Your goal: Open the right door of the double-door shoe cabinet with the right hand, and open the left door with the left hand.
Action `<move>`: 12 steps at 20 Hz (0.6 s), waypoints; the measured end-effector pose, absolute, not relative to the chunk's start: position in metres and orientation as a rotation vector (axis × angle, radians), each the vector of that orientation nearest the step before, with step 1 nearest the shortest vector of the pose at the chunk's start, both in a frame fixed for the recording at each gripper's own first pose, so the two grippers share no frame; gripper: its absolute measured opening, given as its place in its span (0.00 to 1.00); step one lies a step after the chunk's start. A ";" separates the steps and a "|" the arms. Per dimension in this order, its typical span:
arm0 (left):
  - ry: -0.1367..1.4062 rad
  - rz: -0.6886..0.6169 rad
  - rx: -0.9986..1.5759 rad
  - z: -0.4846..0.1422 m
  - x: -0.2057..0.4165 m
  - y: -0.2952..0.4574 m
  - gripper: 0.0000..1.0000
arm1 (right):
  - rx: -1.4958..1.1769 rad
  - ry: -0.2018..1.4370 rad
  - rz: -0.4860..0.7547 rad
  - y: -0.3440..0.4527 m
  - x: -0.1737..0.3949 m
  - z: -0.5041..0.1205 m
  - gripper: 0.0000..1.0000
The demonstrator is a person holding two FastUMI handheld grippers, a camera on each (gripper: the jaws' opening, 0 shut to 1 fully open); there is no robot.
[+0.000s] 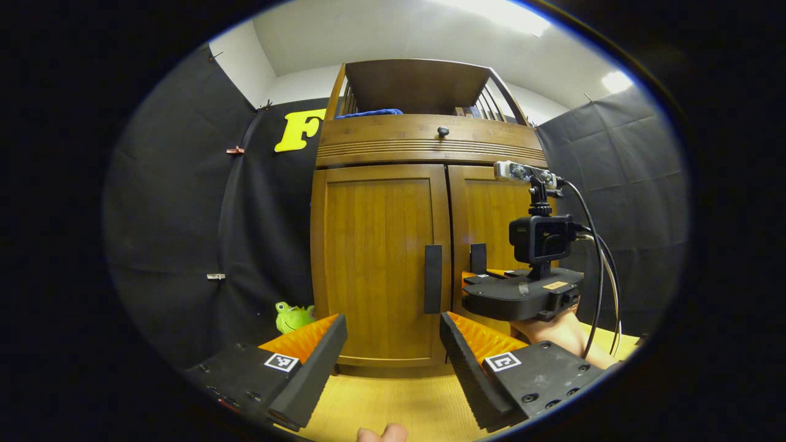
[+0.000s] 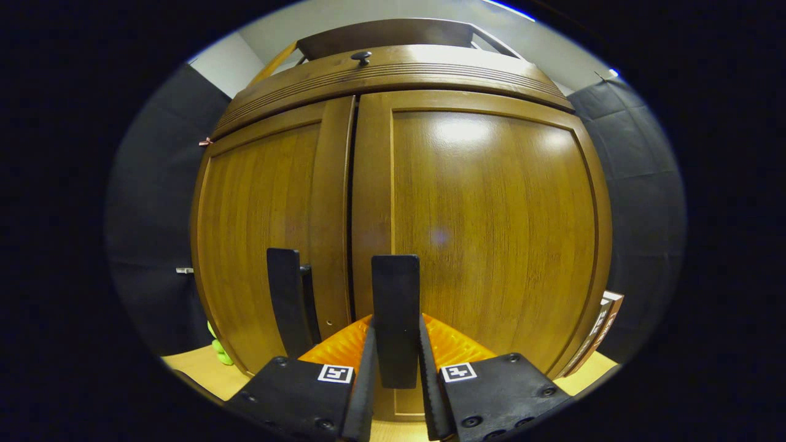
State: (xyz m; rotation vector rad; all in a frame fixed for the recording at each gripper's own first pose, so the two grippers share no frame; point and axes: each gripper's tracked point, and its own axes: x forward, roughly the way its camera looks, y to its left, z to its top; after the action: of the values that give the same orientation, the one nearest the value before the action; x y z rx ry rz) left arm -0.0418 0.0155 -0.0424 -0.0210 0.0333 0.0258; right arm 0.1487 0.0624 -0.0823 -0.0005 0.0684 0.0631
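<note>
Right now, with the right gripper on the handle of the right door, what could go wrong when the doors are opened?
1. The right gripper pinches the right door handle near its lower end; it may slip off during the pull.
2. The left gripper is open and apart from the left door handle; the swinging right door might hit it.
3. The green toy sits beside the cabinet; the left door may hit it.

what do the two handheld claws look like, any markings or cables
The left claw has a flat dark body with a square black-and-white tag on each side and ridged finger pads. The right claw carries a boxy black camera on a post, with cables trailing back.
</note>
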 end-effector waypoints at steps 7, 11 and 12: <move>0.039 0.037 -0.042 -0.043 -0.045 0.018 0.95 | 0.028 0.090 0.126 0.062 0.127 -0.080 0.21; 0.039 0.047 -0.039 -0.041 -0.048 0.016 0.95 | 0.037 0.096 0.170 0.056 0.099 -0.074 0.25; 0.040 0.047 -0.039 -0.040 -0.048 0.015 0.94 | 0.042 0.101 0.181 0.054 0.091 -0.073 0.21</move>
State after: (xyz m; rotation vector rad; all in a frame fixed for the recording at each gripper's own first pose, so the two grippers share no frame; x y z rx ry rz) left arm -0.0479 0.0153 -0.0405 -0.0394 0.0401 0.0474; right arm 0.0914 0.0540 -0.0732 0.0420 0.1012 0.1809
